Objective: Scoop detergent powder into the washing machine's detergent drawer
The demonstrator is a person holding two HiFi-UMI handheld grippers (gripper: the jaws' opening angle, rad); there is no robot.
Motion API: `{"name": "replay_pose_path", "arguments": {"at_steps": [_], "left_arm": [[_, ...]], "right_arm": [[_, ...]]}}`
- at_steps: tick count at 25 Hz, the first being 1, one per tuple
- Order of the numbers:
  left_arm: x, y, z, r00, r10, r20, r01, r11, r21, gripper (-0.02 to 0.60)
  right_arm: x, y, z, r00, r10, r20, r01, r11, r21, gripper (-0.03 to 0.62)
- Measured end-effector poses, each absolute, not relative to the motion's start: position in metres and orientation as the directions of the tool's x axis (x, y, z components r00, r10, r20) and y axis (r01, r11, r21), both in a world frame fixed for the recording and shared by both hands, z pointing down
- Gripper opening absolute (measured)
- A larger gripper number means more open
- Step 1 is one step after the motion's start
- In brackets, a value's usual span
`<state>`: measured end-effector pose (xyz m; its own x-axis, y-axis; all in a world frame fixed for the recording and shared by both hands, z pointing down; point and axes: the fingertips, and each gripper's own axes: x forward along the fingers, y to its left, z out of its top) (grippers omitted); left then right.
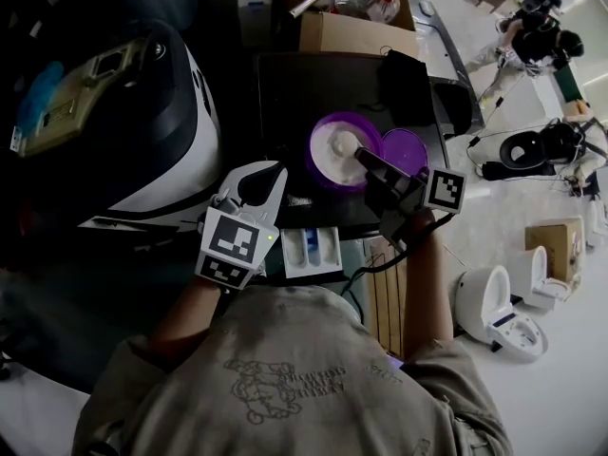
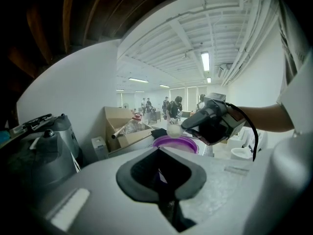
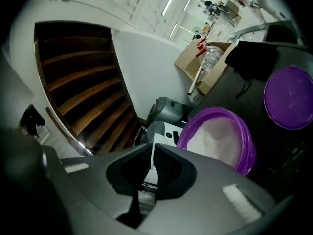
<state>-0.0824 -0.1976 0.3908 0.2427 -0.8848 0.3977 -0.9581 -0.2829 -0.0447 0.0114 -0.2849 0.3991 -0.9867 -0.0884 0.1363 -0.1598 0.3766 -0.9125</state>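
A purple tub [image 1: 334,152] of white detergent powder stands open on the dark machine top, its purple lid [image 1: 407,150] beside it on the right. My right gripper [image 1: 369,160] is over the tub's right rim, shut on the thin handle of a white scoop [image 2: 174,129] heaped with powder above the tub [image 2: 176,143]. The handle [image 3: 148,164] shows between its jaws, with the tub [image 3: 220,138] just ahead. The white detergent drawer [image 1: 312,252] is pulled out below the tub. My left gripper [image 1: 251,190] hovers left of the drawer, shut with nothing in it.
A cardboard box [image 1: 356,32] with a plastic bottle sits behind the tub. A black-and-white appliance [image 1: 133,131] stands to the left. A black object [image 1: 408,85] lies at the machine top's far right. White devices [image 1: 502,308] sit on the floor; people [image 1: 534,28] stand far off.
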Motion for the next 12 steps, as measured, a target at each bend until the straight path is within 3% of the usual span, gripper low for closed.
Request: {"name": "replay_pose_path", "arguments": {"at_steps": [4, 12], "left_arm": [[-0.085, -0.197, 0.385, 0.234, -0.891, 0.388, -0.959, -0.277, -0.057, 0.001], [-0.089, -0.194, 0.375, 0.219, -0.902, 0.372, -0.962, -0.264, -0.074, 0.002]], "right_arm": [[0.02, -0.289, 0.388, -0.988, -0.154, 0.023, -0.066, 0.277, -0.959, 0.037], [0.035, -0.285, 0.385, -0.971, -0.224, -0.085, 0.051, 0.152, -0.987, 0.037]]}}
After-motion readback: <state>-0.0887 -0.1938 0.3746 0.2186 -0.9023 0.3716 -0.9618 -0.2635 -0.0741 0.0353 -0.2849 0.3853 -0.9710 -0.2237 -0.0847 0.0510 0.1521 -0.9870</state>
